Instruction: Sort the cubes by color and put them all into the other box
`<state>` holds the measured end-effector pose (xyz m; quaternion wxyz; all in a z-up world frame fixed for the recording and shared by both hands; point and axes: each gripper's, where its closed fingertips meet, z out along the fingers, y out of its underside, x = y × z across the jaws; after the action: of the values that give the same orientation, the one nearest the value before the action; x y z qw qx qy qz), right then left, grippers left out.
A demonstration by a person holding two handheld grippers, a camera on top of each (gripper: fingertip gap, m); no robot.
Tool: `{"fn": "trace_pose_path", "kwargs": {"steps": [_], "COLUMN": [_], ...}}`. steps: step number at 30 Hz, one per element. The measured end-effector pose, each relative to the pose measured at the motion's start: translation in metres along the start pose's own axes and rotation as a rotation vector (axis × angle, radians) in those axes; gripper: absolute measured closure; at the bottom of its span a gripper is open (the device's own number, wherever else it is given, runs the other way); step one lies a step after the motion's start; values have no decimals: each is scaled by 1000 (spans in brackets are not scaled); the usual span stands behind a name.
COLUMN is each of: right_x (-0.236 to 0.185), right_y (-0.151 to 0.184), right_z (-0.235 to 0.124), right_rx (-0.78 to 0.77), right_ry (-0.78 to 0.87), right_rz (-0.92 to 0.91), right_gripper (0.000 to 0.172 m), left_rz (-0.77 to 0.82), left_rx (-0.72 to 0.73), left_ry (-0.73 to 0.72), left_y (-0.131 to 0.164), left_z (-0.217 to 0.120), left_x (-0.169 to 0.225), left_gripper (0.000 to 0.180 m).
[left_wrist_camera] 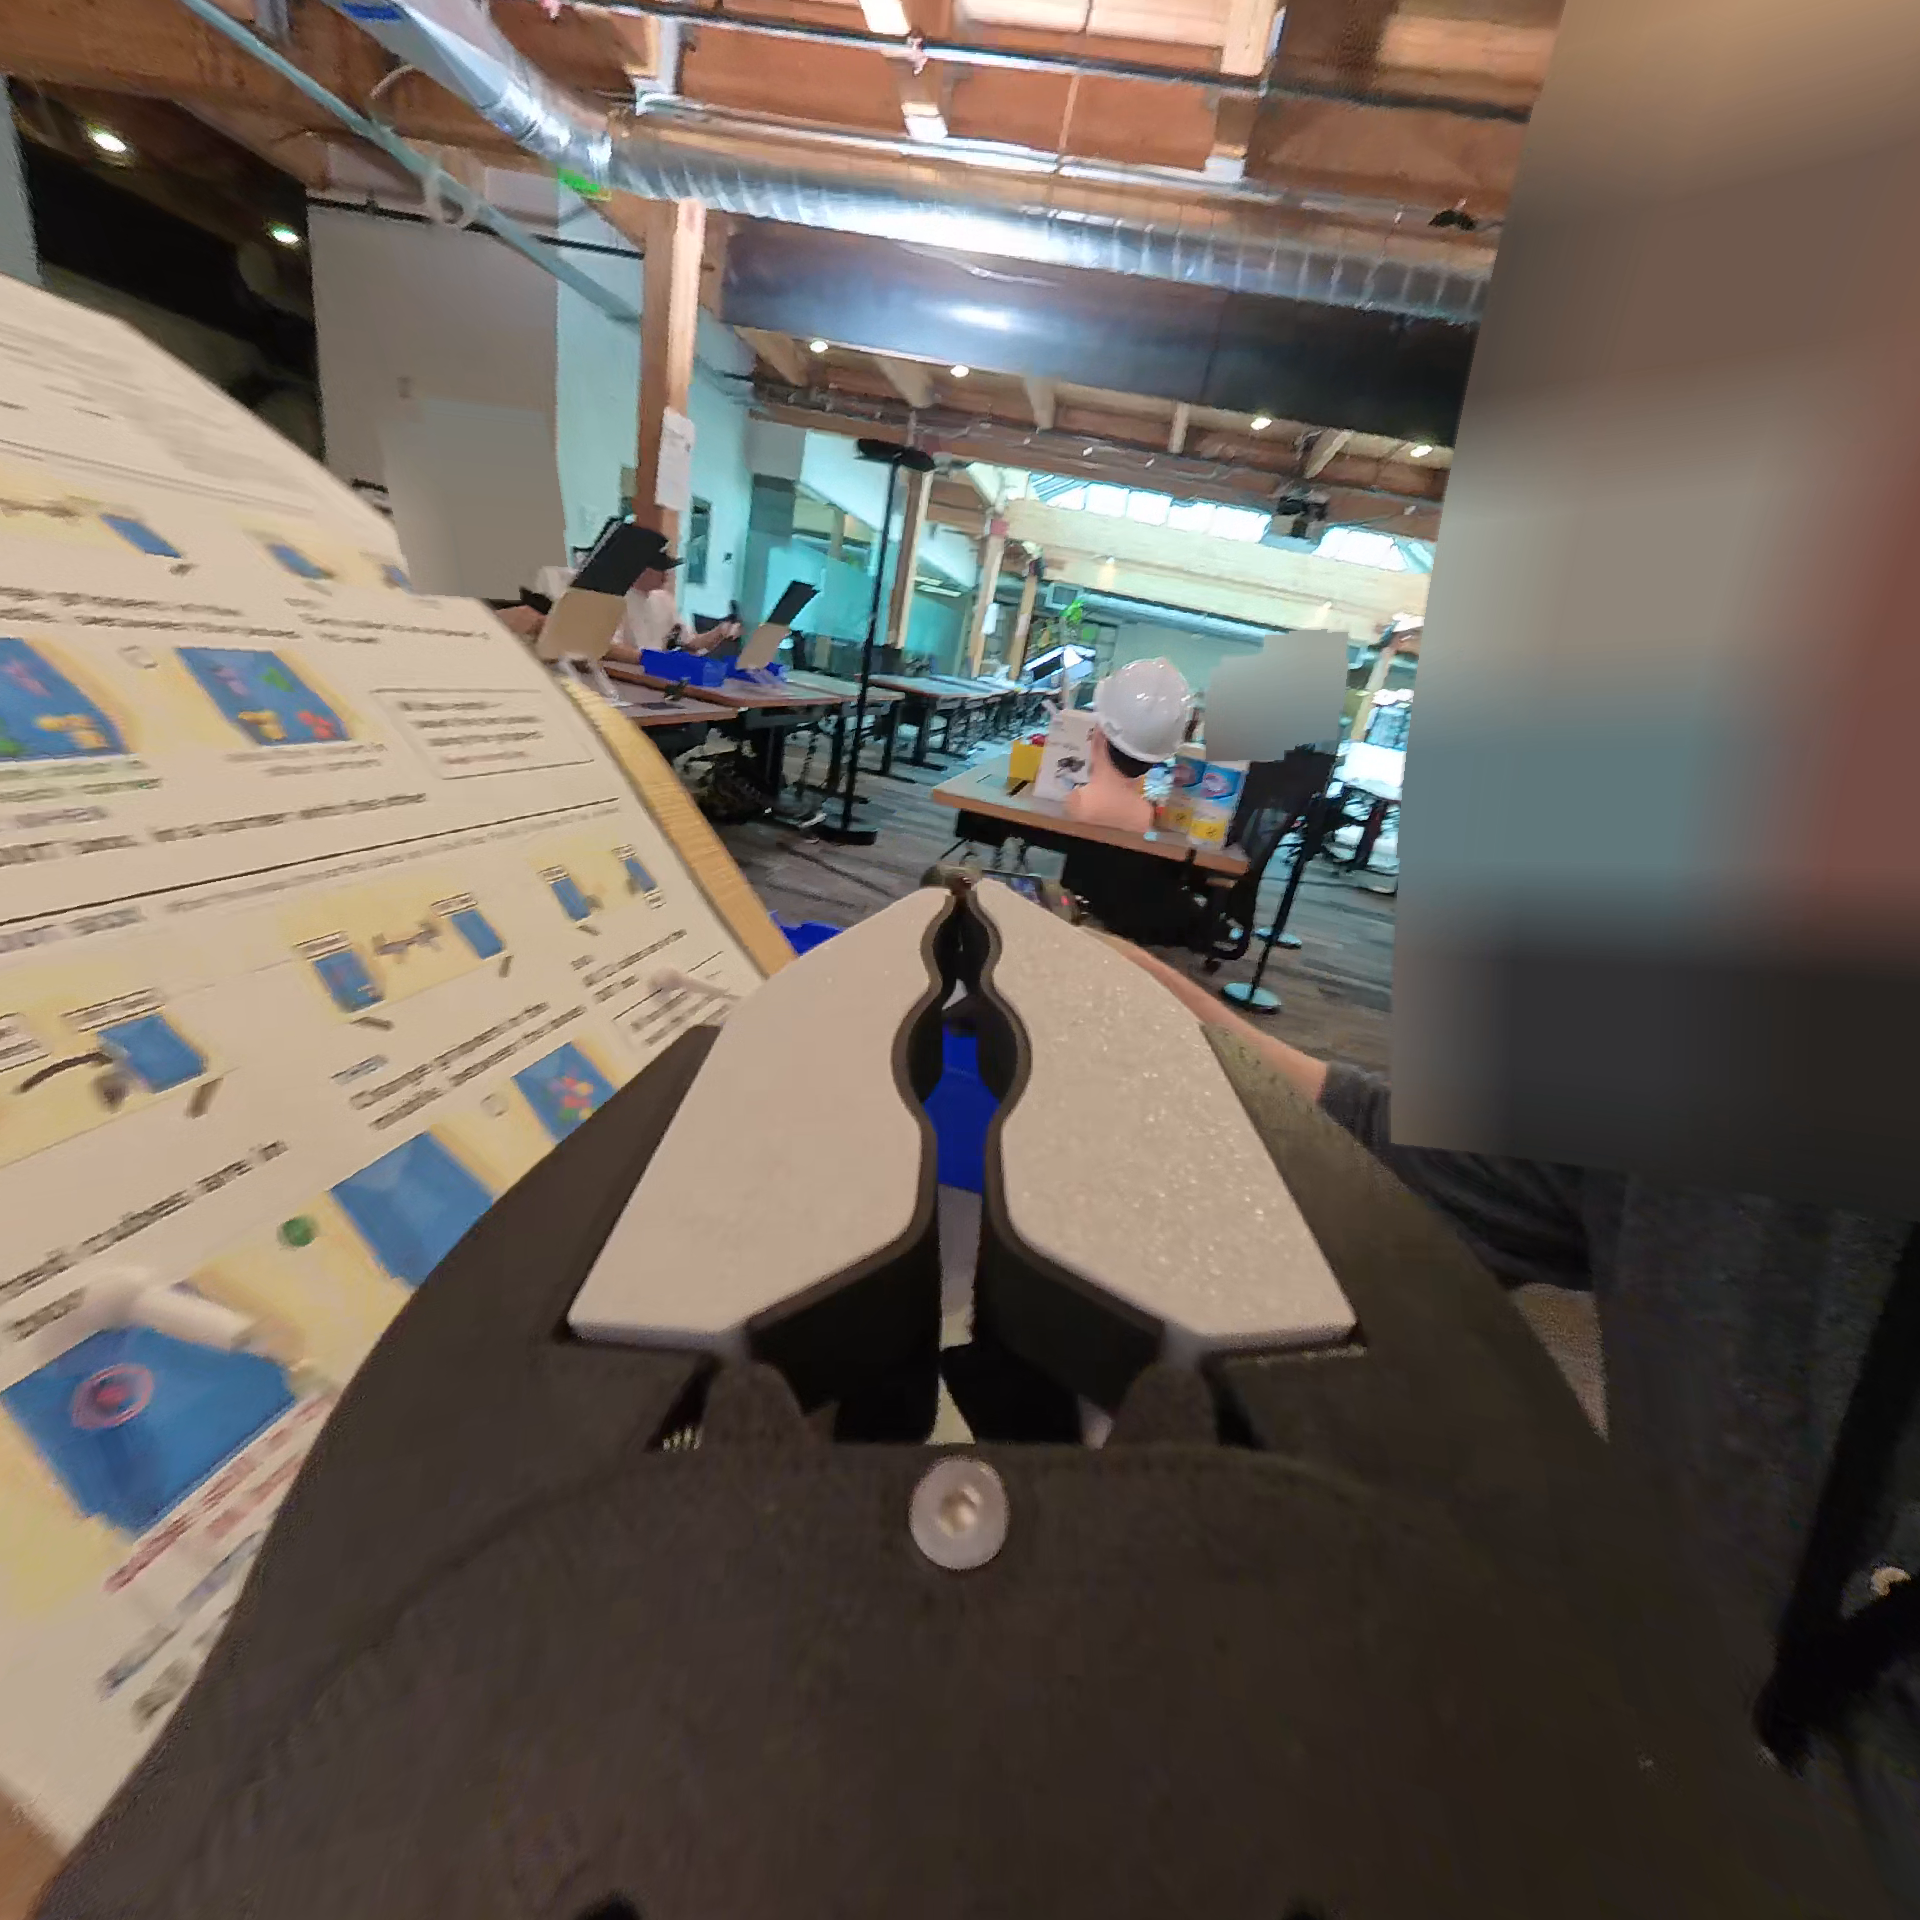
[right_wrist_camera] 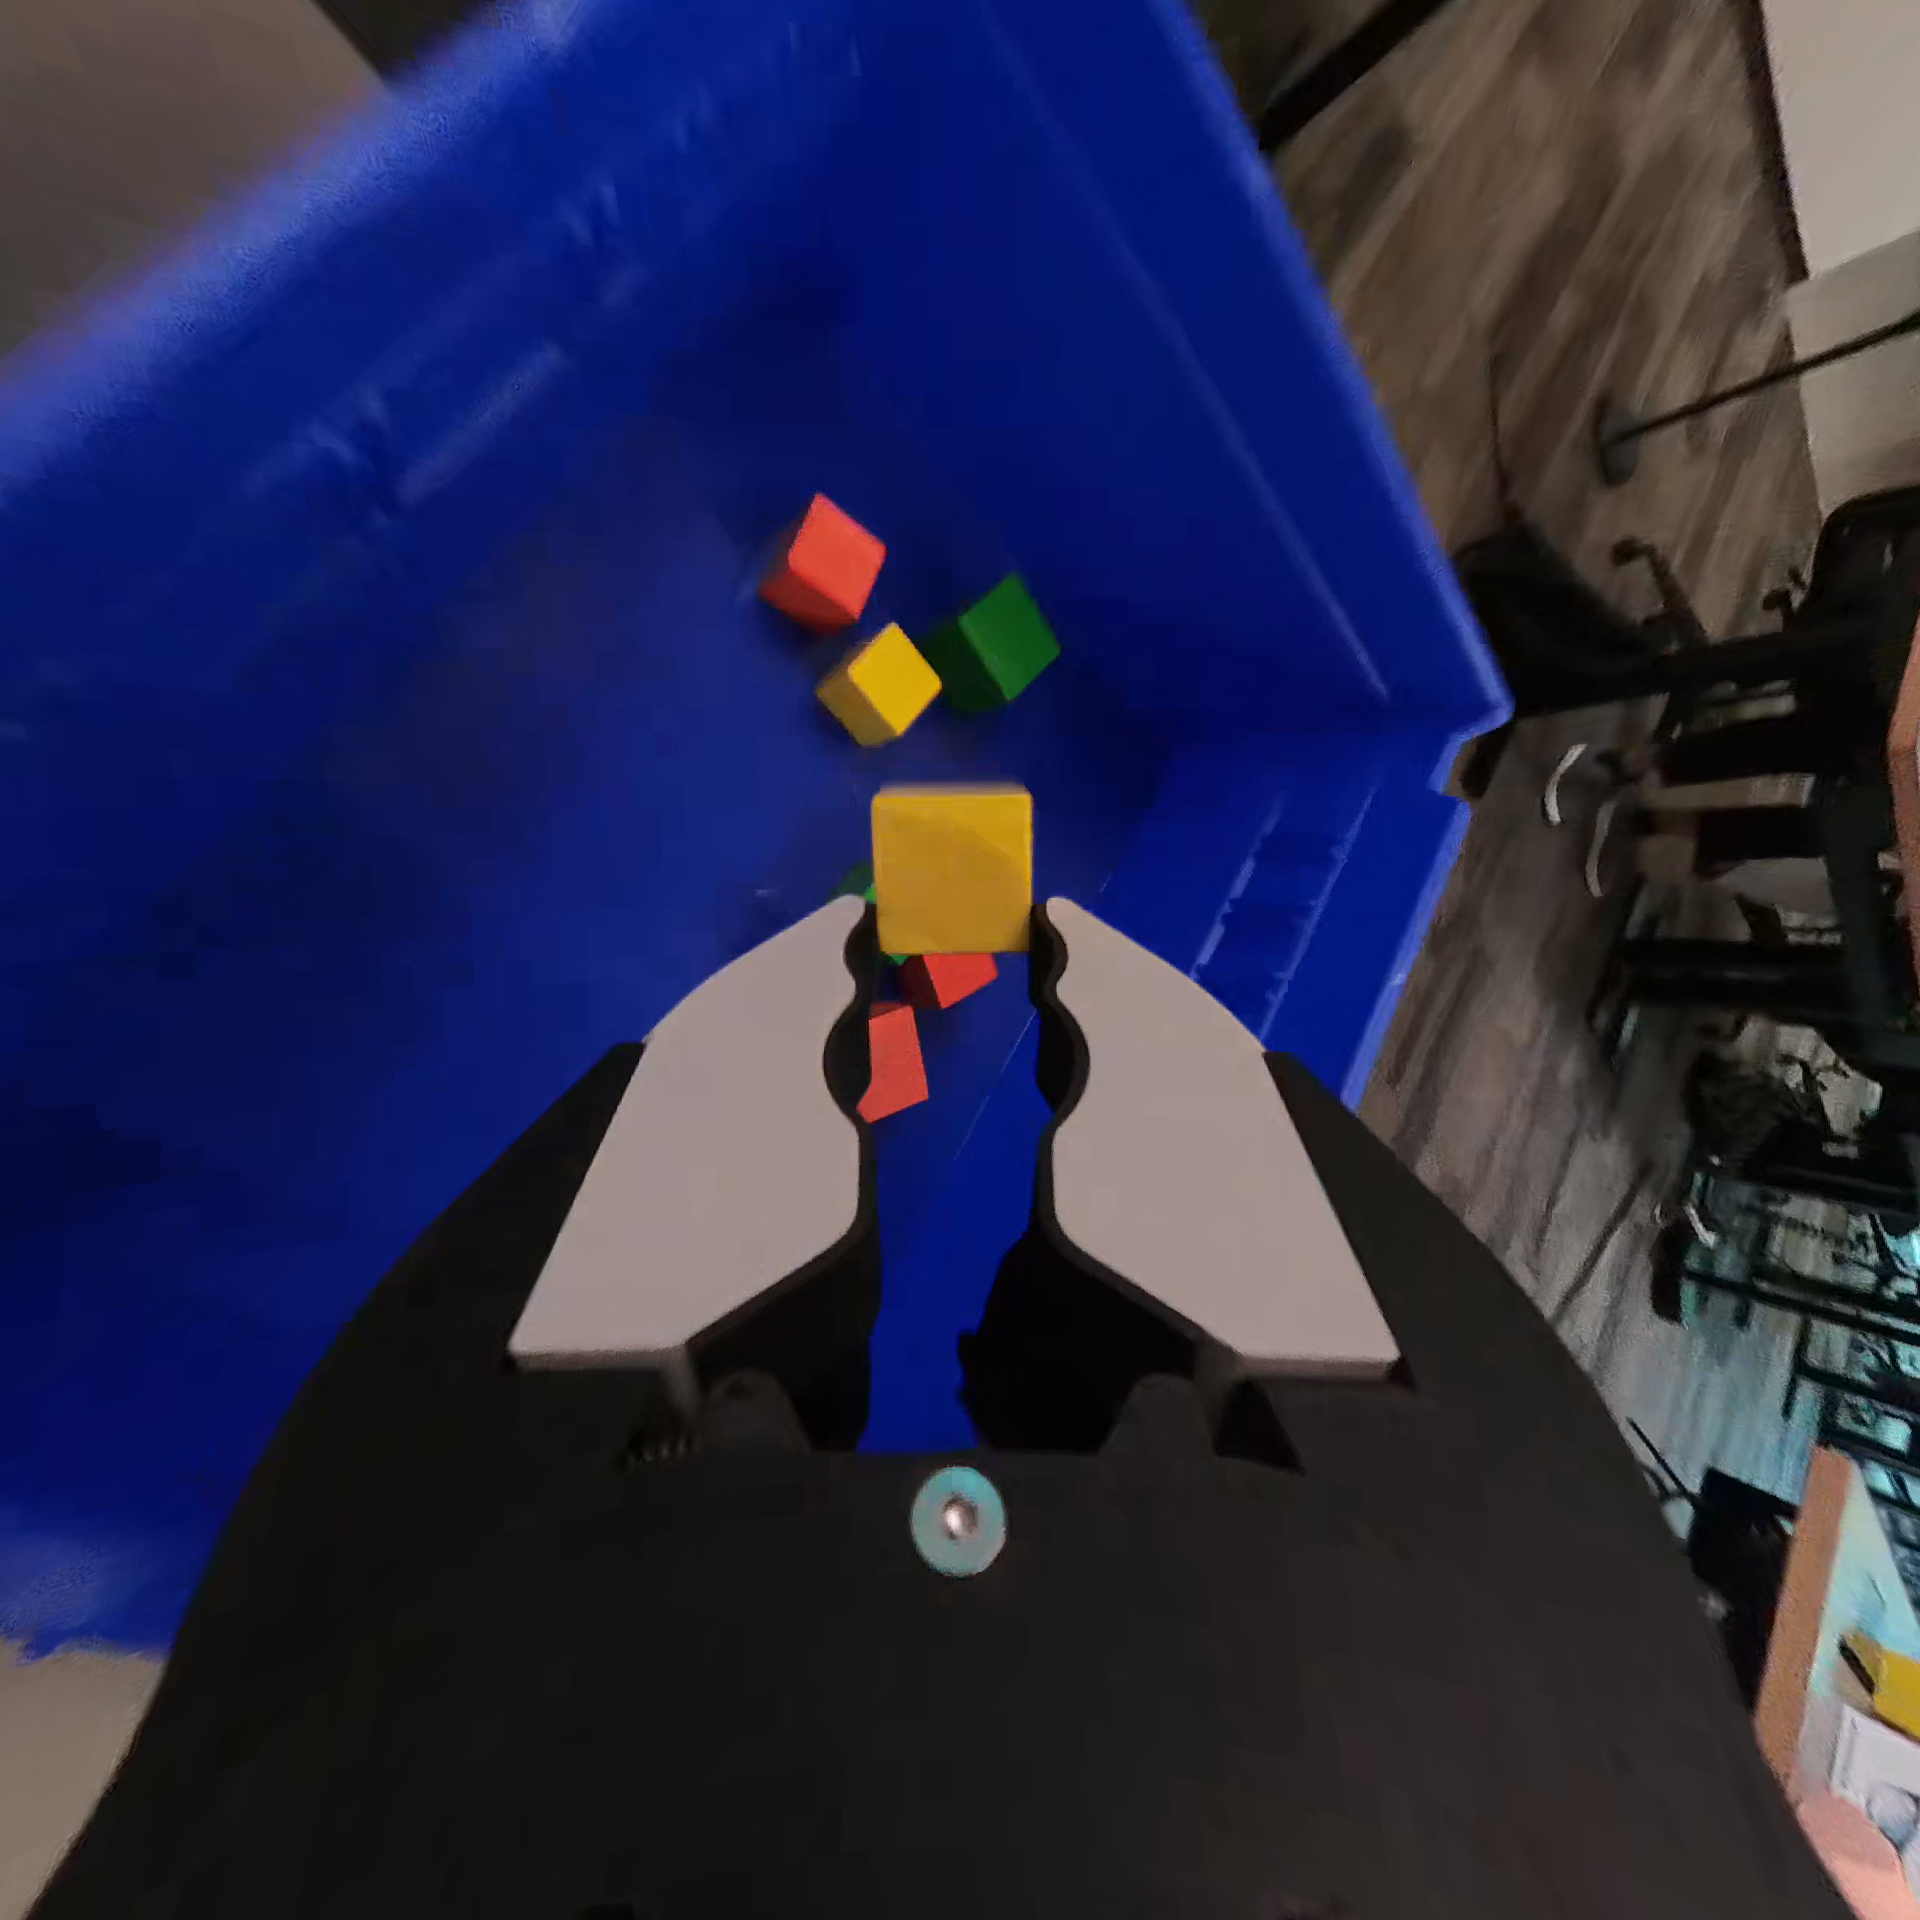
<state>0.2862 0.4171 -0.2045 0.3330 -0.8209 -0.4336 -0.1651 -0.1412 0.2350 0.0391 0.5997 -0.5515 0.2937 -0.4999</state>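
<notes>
This was a big open workshop-style office: exposed timber ceiling beams (left_wrist_camera: 1039,94) and silver ductwork (left_wrist_camera: 935,197) ran across the top of the frame, rows of long work tables (left_wrist_camera: 790,696) stretched through the middle, an office chair (left_wrist_camera: 1268,842) sat right of centre, and wood-look flooring (right_wrist_camera: 1558,312) filled the upper right.

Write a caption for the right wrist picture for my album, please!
Hand-held gripper pinching a yellow cube above a blue box of scattered cubes.
</notes>
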Motion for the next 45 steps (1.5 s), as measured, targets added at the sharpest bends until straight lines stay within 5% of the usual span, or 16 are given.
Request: {"fn": "trace_pose_path", "kwargs": {"steps": [4,9,15,22,28,45], "right_x": [5,31,36,26,18,-24], "right_y": [18,0,-20,-45,-61,-125], "right_z": [25,-2,-21,-25,-30,-64], "right_rx": [-46,69,145,193,258,386], "right_ry": [21,112,168,202,192,239], "right_rz": [57,120,76,10,22,55], "right_gripper": [124,133,139,140,143,148], "left_rz": [-2,55,130,40,-96,-328], "left_rx": [-13,-23,-160,-446,-691,-885], "left_ry": [-70,-220,-598,-966,-906,-905], "left_y": [-1,-13,-18,32,111,194], "left_z": [-16,-50,-128,-227,-234,-242], "left_x": [-23,-52,-114,-191,-230,-267], "left_gripper": [180,180,172,156,143,128]}}
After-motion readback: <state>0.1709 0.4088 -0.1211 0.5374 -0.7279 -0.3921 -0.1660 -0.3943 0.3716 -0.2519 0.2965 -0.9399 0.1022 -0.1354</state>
